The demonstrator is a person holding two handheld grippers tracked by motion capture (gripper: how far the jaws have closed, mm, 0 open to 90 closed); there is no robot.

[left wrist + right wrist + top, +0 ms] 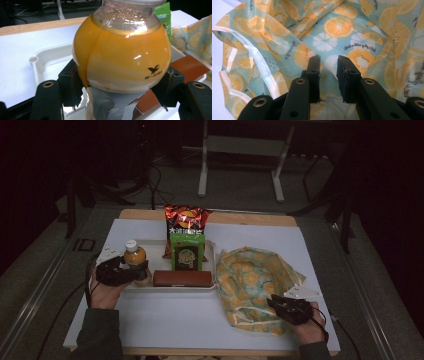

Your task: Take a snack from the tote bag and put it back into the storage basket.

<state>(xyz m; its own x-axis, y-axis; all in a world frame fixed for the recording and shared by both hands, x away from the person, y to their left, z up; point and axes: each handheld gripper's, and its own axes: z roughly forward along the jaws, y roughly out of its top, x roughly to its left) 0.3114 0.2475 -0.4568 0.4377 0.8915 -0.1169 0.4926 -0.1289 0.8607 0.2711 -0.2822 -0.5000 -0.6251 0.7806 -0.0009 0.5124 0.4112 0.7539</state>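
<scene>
Bottle [135, 257] stands at the tray's [212, 287] left end, clamped by the left hand-held gripper [131, 272], likely for lifting into the bag [252, 285] that the right hand-held gripper [275, 304] steadies. Left gripper view: pads [75, 85] press the bottle [122, 57]. Right gripper view: jaws narrow, fabric [329, 65] between them; whether pinched, I cannot tell.

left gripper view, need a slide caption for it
Left claw shut on a juice bottle over the white tray.
</scene>
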